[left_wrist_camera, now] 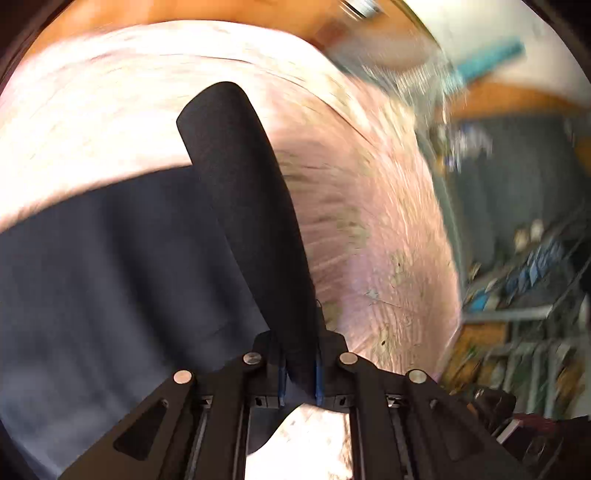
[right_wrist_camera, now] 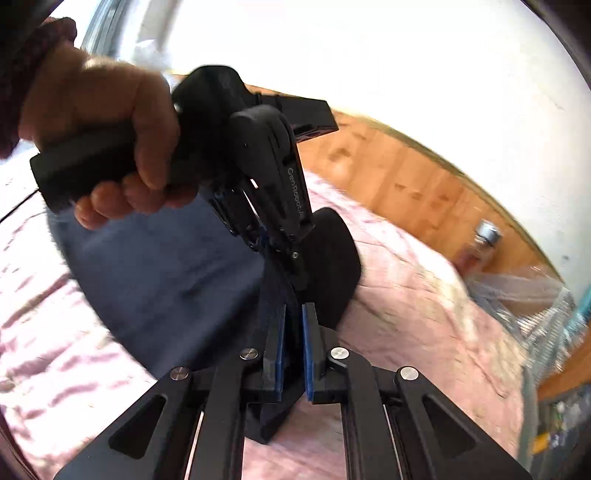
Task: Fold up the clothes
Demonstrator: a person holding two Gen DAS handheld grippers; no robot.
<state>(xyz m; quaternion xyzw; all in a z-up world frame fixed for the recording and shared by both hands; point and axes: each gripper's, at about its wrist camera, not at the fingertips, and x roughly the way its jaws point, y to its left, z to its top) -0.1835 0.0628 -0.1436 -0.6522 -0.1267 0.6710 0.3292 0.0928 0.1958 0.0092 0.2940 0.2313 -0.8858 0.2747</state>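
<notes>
Nearest the lens in your left wrist view: your left gripper (left_wrist_camera: 258,206), black linkage arms with silver pivot pins, blue-edged pads pressed together on a fold of the dark navy fabric garment (left_wrist_camera: 110,288). The cloth stands up between the pads as a tall dark ridge and runs well past the fingers. The rest of the garment spreads left and down across the frame.

Under it lies the pink quilted bedspread (left_wrist_camera: 388,221), with faint greenish print patches. Heavy motion blur over the whole background. Beyond the bed edge, an orange wooden panel (left_wrist_camera: 110,22) shows at the top; at right, blurred shelving with mixed clutter (left_wrist_camera: 535,280), contents not readable.

Right wrist view: your right gripper (right_wrist_camera: 291,347) is also pinching the navy garment (right_wrist_camera: 166,273). A strip of the cloth passes between its blue pads (right_wrist_camera: 277,343), against the left pad; a narrow gap shows beside the right pad. A dark flap hangs out below the fingers.

Straight ahead, just beyond the right fingers, sits the left gripper (right_wrist_camera: 273,184), seen from the side, with pale lettering on its body. Your left hand (right_wrist_camera: 110,133) wraps its black handle, dark red knitted cuff at the wrist. Both grippers hold the same stretch of cloth, close together, above the bedspread (right_wrist_camera: 406,295).

The garment lies on the bed left of both grippers, partly lifted at the pinched edge. Wooden panel (right_wrist_camera: 406,177) and white wall (right_wrist_camera: 369,55) behind.
</notes>
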